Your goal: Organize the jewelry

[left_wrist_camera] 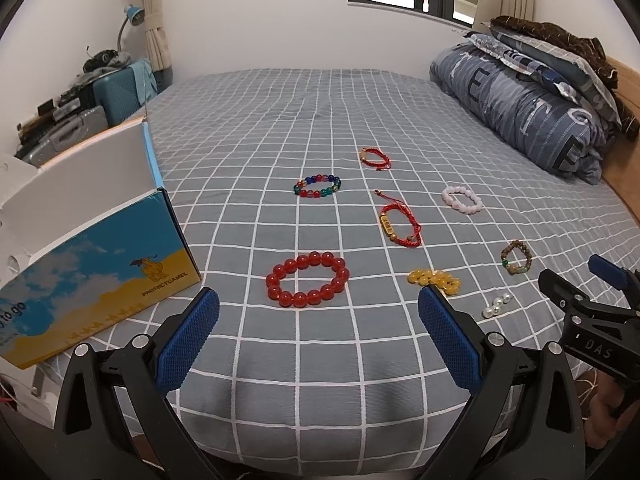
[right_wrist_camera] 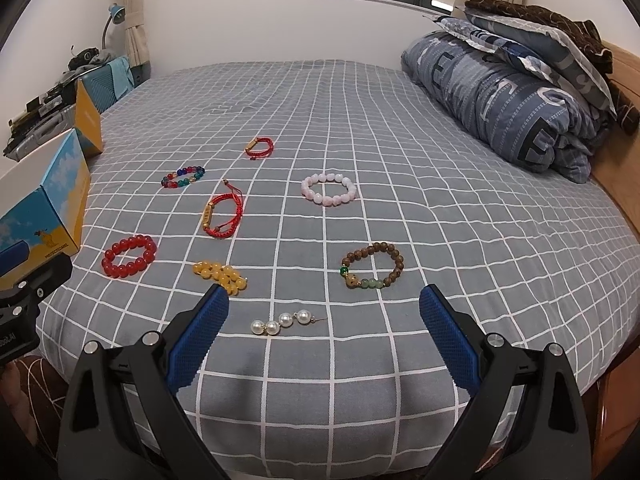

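Your two grippers hover low over the near edge of a bed covered in a grey sheet with white grid lines. The left gripper has its jaws wide apart, empty, aimed toward a red bead bracelet just ahead. The right gripper also has its jaws wide apart and empty; a short string of white pearls lies between its blue fingertips.

Eight pieces of jewelry lie scattered, none touching: the red bracelet, a yellow bead bracelet bunched up, the pearls, a brown wooden bracelet, a pink bracelet, a multicoloured bracelet, and two red cord bracelets. An open cardboard box sits at the left bed edge, likely the place to put them.

Nothing is collected yet. Start with the nearest piece for each gripper. Lower until the fingertips press slightly into the sheet, pinch one side of the loop, and lift straight up. The pearls may roll, so close slowly across the strand.

The box reads "PROTECTCAMEL" and "to go". The right gripper's body shows "DAS".
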